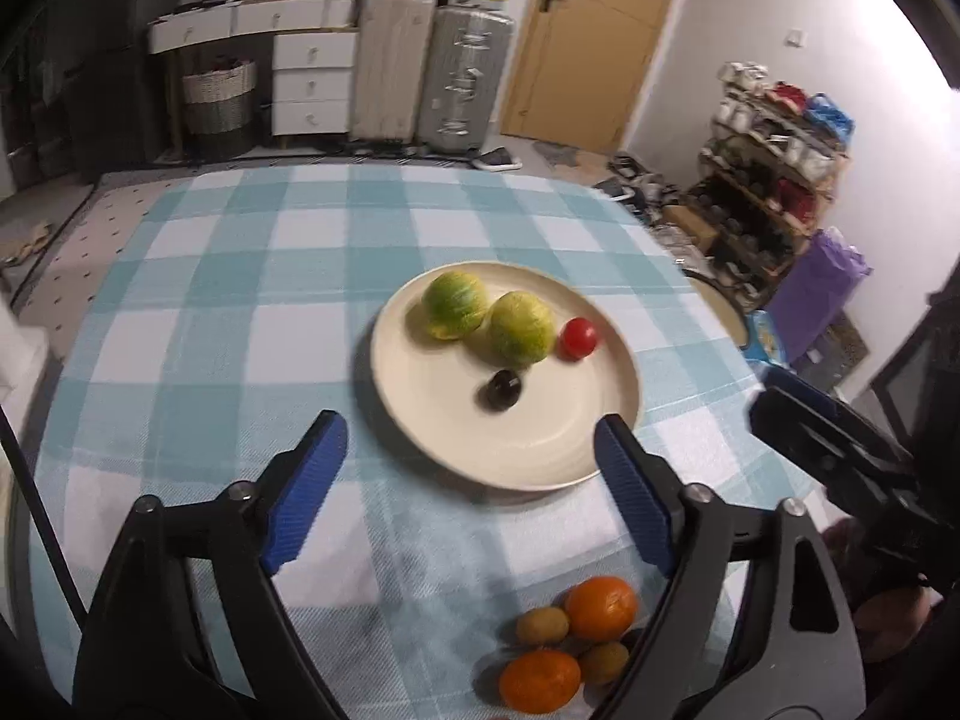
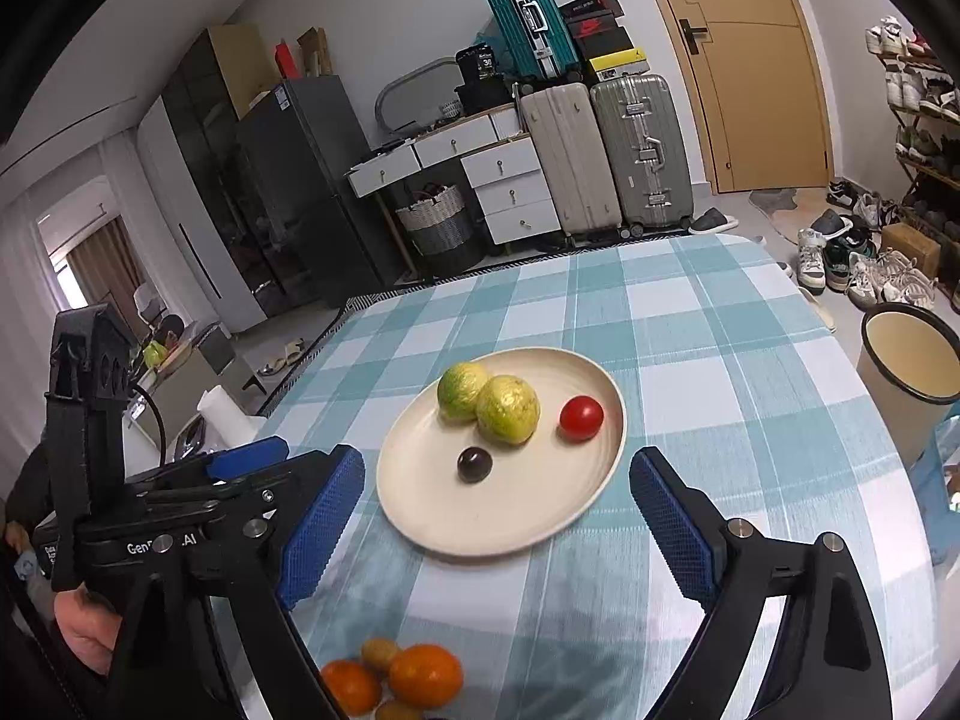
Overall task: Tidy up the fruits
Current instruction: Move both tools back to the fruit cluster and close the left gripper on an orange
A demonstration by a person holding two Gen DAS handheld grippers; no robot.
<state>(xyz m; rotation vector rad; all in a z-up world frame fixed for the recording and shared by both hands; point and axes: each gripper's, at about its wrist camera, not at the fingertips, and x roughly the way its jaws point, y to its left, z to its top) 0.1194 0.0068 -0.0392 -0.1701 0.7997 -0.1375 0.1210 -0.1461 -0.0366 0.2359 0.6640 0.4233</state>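
- Left wrist view: my left tongs [image 1: 471,450] stand released, nothing between the ribbed blue pads [image 1: 312,480]; black frame with round metal bolts.
- Ahead on the tabletop [image 1: 210,312], under a teal-and-white checked woven cloth, sits one round cream plate [image 1: 540,456]. On it I count two yellow-green round fruits [image 1: 454,306], touching each other, one red tomato [image 1: 579,338] and one dark grape [image 1: 503,389].
- Near the bottom edge, off the plate, lie two oranges [image 1: 600,608] and two brown kiwis [image 1: 543,625], bunched together.
- Right wrist view: my right tongs [image 2: 498,489] are released too, empty, with cross-hatched blue pads [image 2: 672,522].
- The left tool at the left edge carries white lettering, partly hidden: "Gen" and "AI".
- The same plate [image 2: 510,528] holds four pieces; the oranges [image 2: 426,675] and kiwis [image 2: 379,653] lie below it on the cloth.
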